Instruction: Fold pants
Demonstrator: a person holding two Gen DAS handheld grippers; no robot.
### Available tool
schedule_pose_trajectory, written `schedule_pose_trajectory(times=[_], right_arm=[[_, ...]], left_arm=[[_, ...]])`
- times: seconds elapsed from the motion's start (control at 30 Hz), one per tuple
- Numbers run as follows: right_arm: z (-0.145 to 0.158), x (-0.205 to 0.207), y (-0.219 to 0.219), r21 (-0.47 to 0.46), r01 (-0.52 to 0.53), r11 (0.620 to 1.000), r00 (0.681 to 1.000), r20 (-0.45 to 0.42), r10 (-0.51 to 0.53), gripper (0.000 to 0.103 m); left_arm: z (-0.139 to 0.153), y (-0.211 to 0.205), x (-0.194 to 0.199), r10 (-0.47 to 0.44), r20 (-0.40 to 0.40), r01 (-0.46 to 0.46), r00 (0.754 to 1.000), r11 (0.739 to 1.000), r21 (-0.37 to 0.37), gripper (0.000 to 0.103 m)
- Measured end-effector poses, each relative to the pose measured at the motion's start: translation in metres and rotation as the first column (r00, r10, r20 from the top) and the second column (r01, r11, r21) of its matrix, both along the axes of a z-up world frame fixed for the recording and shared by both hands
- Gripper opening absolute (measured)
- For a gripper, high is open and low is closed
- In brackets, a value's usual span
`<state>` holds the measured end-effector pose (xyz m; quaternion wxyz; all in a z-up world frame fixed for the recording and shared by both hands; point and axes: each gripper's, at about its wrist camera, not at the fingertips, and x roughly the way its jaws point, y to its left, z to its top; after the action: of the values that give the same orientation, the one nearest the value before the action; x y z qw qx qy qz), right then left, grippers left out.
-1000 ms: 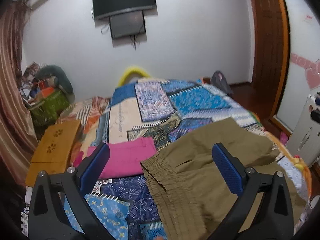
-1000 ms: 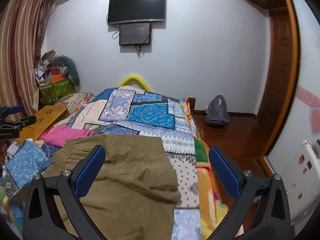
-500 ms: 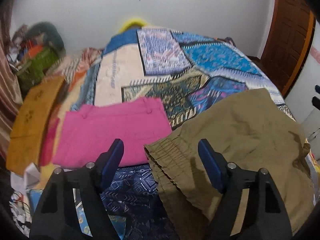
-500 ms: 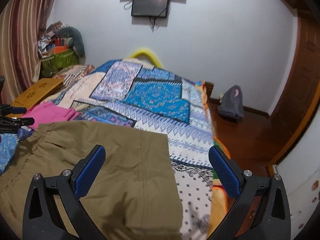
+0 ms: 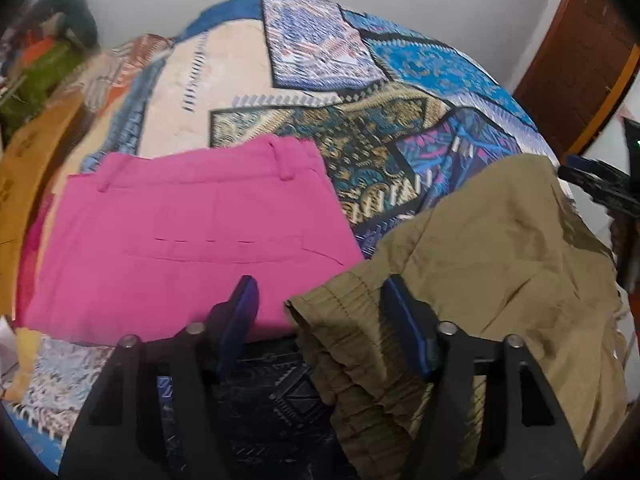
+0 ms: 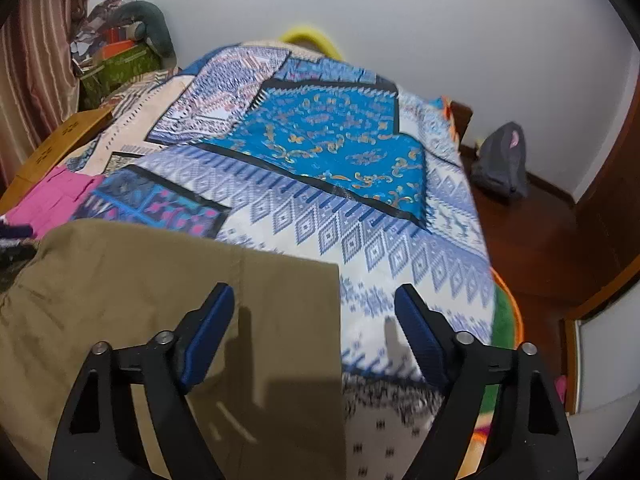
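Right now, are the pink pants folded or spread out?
Folded. The pink pants lie as a compact flat rectangle on the quilt, waistband at the far edge, no legs trailing out. How many folds, cannot tell.

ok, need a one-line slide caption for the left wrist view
Open left hand-held gripper straddling the elastic waistband corner of olive pants, beside folded pink pants on a patchwork bedspread.

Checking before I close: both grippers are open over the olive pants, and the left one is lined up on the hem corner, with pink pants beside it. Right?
Not quite. In the left wrist view the left gripper straddles the gathered elastic waistband corner of the olive pants, not a hem. Both grippers are open, the right gripper too, and the pink pants lie beside.
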<state>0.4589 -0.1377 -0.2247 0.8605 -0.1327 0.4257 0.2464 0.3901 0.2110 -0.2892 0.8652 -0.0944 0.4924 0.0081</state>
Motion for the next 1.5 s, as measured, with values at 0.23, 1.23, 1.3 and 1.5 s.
schedule_pose_trajectory(times=[0.23,1.23,1.3,1.5], right_arm=[[-0.017,0.012,0.006,0.056,-0.035,0.998,0.994,-0.102,0.041,0.035],[0.103,-0.016,0.002,0.167,0.006,0.986,0.985,0.171,-0.035,0.005],[0.115,-0.033,-0.006,0.176,-0.001,0.984,0.982,0.187,-0.033,0.004],[0.150,-0.083,-0.031,0.217,-0.011,0.976,0.978,0.207,-0.036,0.003]], left_arm=[[0.007,-0.012,0.002,-0.038,-0.008,0.038,0.999,0.998,0.056,0.042],[0.118,-0.024,-0.002,-0.091,0.209,0.023,0.974,0.950,0.311,0.008],[0.126,-0.031,-0.011,-0.110,0.222,0.032,0.969,0.944,0.328,0.008],[0.157,-0.041,-0.046,-0.118,0.267,0.040,0.957,0.959,0.280,0.008]])
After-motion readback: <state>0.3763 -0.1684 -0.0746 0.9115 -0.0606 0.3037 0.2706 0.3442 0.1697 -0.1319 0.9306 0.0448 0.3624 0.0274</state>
